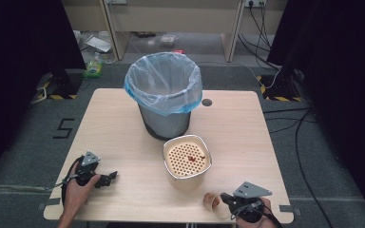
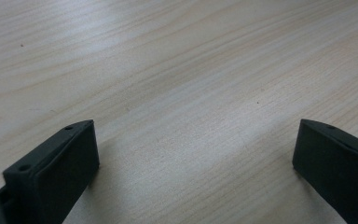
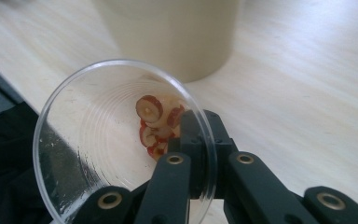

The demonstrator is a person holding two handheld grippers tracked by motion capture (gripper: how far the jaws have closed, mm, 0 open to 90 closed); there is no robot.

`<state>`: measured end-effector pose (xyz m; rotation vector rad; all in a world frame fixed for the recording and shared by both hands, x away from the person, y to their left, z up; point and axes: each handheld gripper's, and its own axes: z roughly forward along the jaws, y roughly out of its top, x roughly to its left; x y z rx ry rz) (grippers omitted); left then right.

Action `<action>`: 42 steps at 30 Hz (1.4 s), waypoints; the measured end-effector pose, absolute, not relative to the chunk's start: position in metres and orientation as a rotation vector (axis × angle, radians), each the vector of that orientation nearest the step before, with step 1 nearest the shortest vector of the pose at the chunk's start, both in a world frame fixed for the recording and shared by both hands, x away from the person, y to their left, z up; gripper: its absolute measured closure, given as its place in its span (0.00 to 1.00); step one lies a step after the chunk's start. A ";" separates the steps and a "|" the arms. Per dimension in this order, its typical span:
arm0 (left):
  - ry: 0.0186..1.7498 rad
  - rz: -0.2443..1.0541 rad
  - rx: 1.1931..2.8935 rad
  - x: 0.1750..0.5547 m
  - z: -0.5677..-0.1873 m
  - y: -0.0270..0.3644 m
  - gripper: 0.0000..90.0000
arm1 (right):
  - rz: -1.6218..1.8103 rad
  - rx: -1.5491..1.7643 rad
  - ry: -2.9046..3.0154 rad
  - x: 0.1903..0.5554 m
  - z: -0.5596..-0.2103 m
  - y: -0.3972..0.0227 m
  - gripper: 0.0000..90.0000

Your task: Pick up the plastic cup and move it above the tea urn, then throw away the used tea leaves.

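My clear plastic cup (image 3: pixel 121 140), with red-rimmed slices (image 3: pixel 156 123) in its bottom, lies tipped at the desk's (image 1: pixel 123 123) near edge, its rim pinched by my right tool (image 3: pixel 196 154). I judge I'm mid-carry; next I lift and tip it over the perforated strainer tub (image 1: pixel 187 159) beside it. My left tool (image 1: pixel 105 178) rests spread and empty.

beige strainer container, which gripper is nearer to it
Right. The right gripper sits just below the beige strainer container, clamped on a clear plastic cup. The left gripper is open, well off to its left.
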<state>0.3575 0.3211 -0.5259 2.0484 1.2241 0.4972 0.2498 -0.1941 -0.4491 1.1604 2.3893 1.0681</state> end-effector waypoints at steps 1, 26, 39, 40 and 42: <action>1.224 0.497 2.048 0.358 -0.526 0.321 0.00 | 1.068 1.160 2.389 0.250 -0.449 -0.194 0.99; 1.224 0.498 2.050 0.358 -0.526 0.321 0.00 | 0.982 1.070 2.185 0.306 -0.404 -0.211 0.99; 1.223 0.498 2.050 0.358 -0.526 0.321 0.00 | 0.930 1.004 2.047 0.351 -0.376 -0.199 0.99; 1.223 0.498 2.050 0.358 -0.526 0.321 0.00 | 0.930 0.995 2.036 0.354 -0.374 -0.197 0.99; 1.222 0.498 2.050 0.358 -0.526 0.321 0.00 | 0.918 0.966 2.008 0.358 -0.370 -0.192 0.99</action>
